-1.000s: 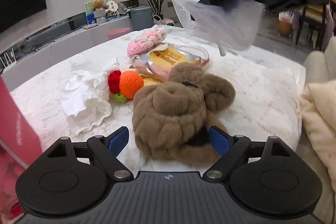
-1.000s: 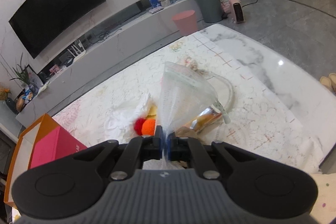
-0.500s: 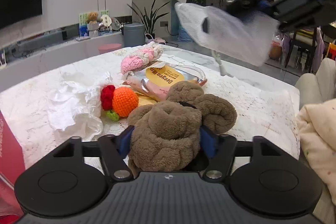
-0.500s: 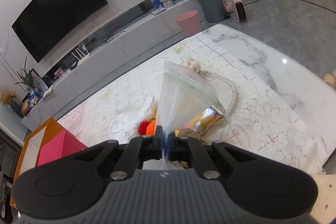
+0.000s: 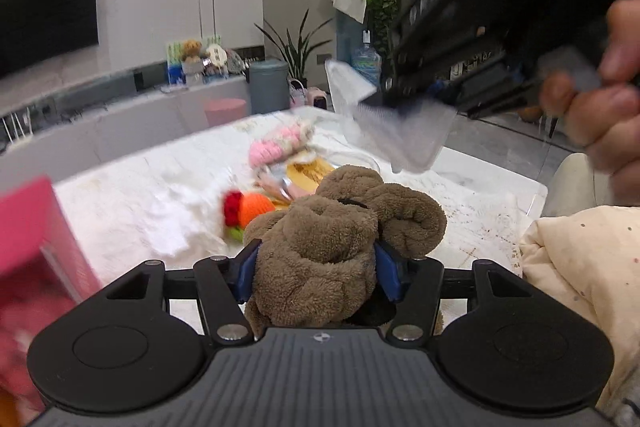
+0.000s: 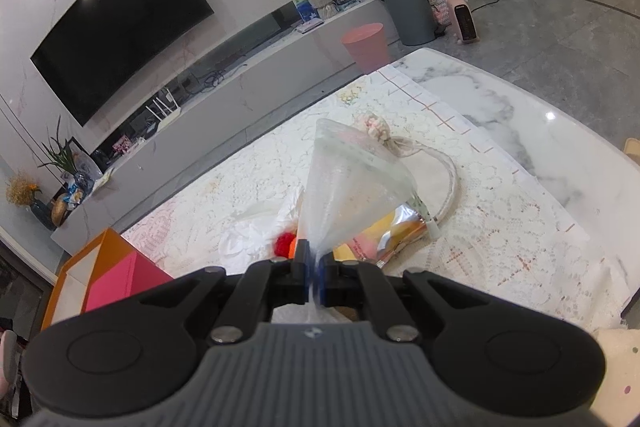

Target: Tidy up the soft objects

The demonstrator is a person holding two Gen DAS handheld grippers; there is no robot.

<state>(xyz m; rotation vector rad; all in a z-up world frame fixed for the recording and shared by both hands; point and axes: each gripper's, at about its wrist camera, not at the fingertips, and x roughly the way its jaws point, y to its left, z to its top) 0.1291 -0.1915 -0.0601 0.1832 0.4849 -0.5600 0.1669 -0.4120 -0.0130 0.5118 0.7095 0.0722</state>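
Observation:
A brown plush toy point(image 5: 328, 239) sits between the blue pads of my left gripper point(image 5: 316, 267). Its jaws are closing and the pads press into the toy's sides, holding it just above the table. My right gripper point(image 6: 314, 267) is shut on the corner of a clear mesh bag point(image 6: 352, 195), which hangs open in the air above the table. In the left wrist view that bag point(image 5: 404, 135) and the right gripper point(image 5: 384, 99) hover up and to the right of the plush, held by a hand point(image 5: 608, 115).
On the lace-covered table point(image 6: 500, 227) lie an orange and red crochet toy point(image 5: 256, 209), a pink crochet toy point(image 5: 276, 147), a foil snack packet point(image 6: 392, 231) and a white cloth point(image 6: 256, 231). A pink box point(image 5: 36, 247) stands at the left. A cream cushion point(image 5: 580, 267) lies at the right.
My left gripper went from open around the plush to closed on it, then rose with it off the table. The right gripper kept still with the bag.

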